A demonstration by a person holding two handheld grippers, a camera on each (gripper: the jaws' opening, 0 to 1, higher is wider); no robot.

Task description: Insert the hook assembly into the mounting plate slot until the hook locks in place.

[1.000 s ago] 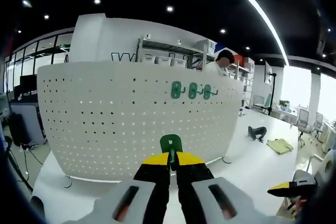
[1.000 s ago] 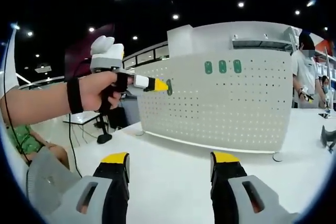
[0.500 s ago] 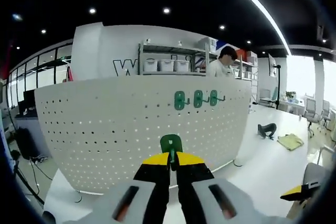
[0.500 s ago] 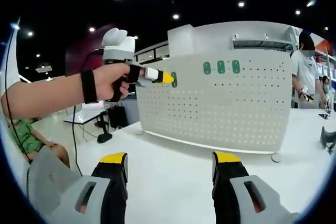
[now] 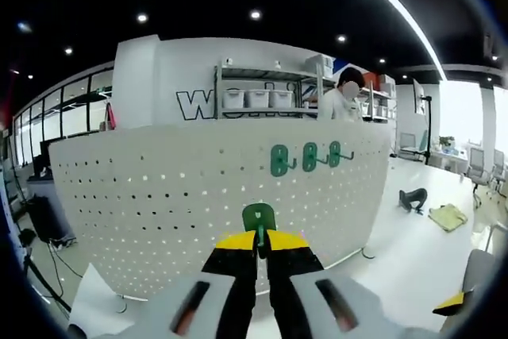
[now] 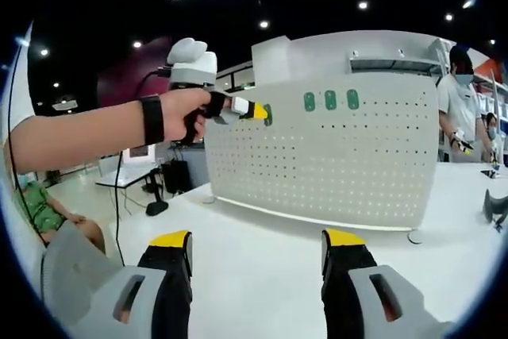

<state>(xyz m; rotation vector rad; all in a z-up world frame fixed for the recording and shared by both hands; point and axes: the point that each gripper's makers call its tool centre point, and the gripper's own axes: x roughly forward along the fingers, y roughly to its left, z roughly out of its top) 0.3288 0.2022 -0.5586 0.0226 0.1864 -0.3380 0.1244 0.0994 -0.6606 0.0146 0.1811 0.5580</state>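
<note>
The hook point(image 5: 259, 217), green, sits pinched between the closed yellow-tipped jaws of the left gripper point(image 5: 259, 240), held upright in front of the white pegboard point(image 5: 159, 204). In the right gripper view the same hook point(image 6: 268, 114) shows at the tip of the left gripper point(image 6: 255, 111), raised in a person's hand point(image 6: 184, 114) beside the pegboard's point(image 6: 349, 172) upper left corner; whether it touches the board I cannot tell. Three more green hooks point(image 5: 307, 158) hang in a row high on the board. The right gripper point(image 6: 258, 253) hangs low over the white table point(image 6: 262, 275), jaws wide apart and holding nothing. A person point(image 6: 463, 109) stands behind the board's right end.
</note>
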